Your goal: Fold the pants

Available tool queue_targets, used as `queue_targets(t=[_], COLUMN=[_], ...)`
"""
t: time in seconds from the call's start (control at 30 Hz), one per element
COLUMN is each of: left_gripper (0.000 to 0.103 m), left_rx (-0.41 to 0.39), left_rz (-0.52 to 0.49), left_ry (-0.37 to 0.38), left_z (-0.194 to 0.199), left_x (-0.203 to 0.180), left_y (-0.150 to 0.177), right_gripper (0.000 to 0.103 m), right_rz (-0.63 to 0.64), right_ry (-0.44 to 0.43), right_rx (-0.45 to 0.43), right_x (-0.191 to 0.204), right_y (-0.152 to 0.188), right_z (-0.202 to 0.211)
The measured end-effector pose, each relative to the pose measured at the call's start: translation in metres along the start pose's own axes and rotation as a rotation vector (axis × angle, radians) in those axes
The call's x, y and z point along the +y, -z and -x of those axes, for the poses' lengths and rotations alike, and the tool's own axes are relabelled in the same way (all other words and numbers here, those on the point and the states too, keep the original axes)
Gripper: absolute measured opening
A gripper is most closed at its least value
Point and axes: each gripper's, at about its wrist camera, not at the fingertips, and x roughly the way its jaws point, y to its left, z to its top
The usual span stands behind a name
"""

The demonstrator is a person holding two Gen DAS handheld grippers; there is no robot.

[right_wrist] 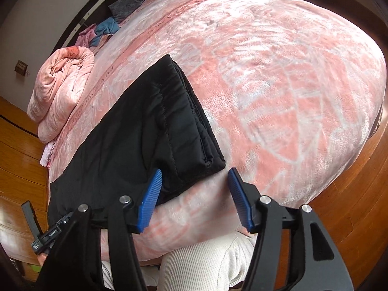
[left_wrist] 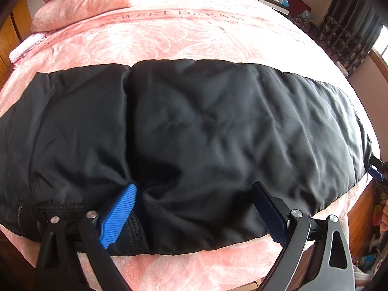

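Black padded pants [left_wrist: 206, 121] lie stretched sideways across the pink bed cover [left_wrist: 169, 36], with the waistband and a zip at the lower left. My left gripper [left_wrist: 194, 186] is open wide over the pants' near edge. Its left blue pad [left_wrist: 118, 213] digs into bunched fabric, while the right pad [left_wrist: 266, 208] rests on the cloth. In the right wrist view the leg end of the pants [right_wrist: 189, 121] shows its stitched cuffs. My right gripper [right_wrist: 195, 171] stands open at the cuff's near corner, the left pad [right_wrist: 150, 198] beside the cloth, nothing pinched.
A rolled pink blanket [right_wrist: 60, 89] lies at the head of the bed, with loose blue and pink clothes [right_wrist: 104, 30] beyond it. Wooden floor [right_wrist: 351, 194] surrounds the bed. A person's leg in white ribbed cloth [right_wrist: 201, 262] stands against the bed's near edge.
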Motion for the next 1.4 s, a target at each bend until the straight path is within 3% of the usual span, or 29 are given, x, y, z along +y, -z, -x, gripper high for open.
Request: queue_targets(t=[0.03,0.07,0.1,0.17,0.3,0.37,0.43,0.53,0.63,0.77,0.83,0.9,0.97,1.1,1.23,1.4], left_gripper=[0.097,0.097,0.099,0.099,0.099,0.099,0.099,0.099,0.099,0.099,0.099,0.099,0.099,0.099,0.099,0.099], left_rx=[0.001,0.001,0.001,-0.002,-0.001,-0.020,-0.024,-0.016,-0.031,-0.031,-0.047,-0.039,-0.056,-0.113,-0.118,-0.099], left_rz=[0.001,0.004,0.007,0.005,-0.015,-0.006,-0.001,-0.033,-0.079,-0.072,-0.066,-0.043,0.003,0.105,0.198,0.283], left_ry=[0.000,0.002,0.007,0.012,0.007,0.029,0.050,0.031,0.020,0.029,0.006,-0.029,-0.031,-0.083,-0.146,-0.141], left_z=[-0.001,-0.001,-0.003,-0.005,-0.008,-0.005,-0.006,-0.016,-0.015,0.002,0.009,0.012,0.023,0.055,0.068,0.068], left_x=[0.000,0.000,0.001,0.000,-0.009,-0.014,-0.016,-0.022,-0.024,-0.013,0.000,0.022,0.049,0.109,0.161,0.196], left_y=[0.001,0.001,0.001,0.002,-0.005,-0.010,-0.014,-0.012,-0.006,-0.003,-0.003,-0.002,-0.001,-0.002,-0.001,0.015], right_gripper=[0.054,0.047,0.030,0.015,0.012,0.012,0.012,0.012,0.015,0.015,0.019,0.036,0.046,0.050,0.052,0.054], right_rz=[-0.003,-0.001,0.009,0.014,0.122,0.156,0.154,0.081,0.022,0.065,0.070,0.076,0.093,0.187,0.349,0.596], right_ry=[-0.007,-0.017,-0.035,-0.095,-0.105,-0.089,-0.017,0.076,0.070,0.105,0.111,0.144,0.199,0.250,0.097,-0.147], right_rx=[0.006,0.009,0.008,0.003,-0.080,-0.127,-0.131,-0.029,-0.018,-0.034,-0.034,-0.012,-0.037,-0.108,-0.074,0.099], right_x=[0.003,0.005,0.008,0.011,0.038,0.047,0.045,0.016,-0.002,0.010,0.012,0.012,0.015,0.047,0.116,0.231], right_y=[-0.001,-0.003,-0.005,-0.012,-0.033,-0.040,-0.043,-0.037,-0.024,-0.024,-0.025,-0.023,-0.019,-0.003,0.030,0.094], right_z=[-0.004,-0.007,-0.008,-0.004,0.024,0.038,0.036,-0.003,-0.019,-0.008,-0.005,-0.004,0.006,0.038,0.033,-0.029])
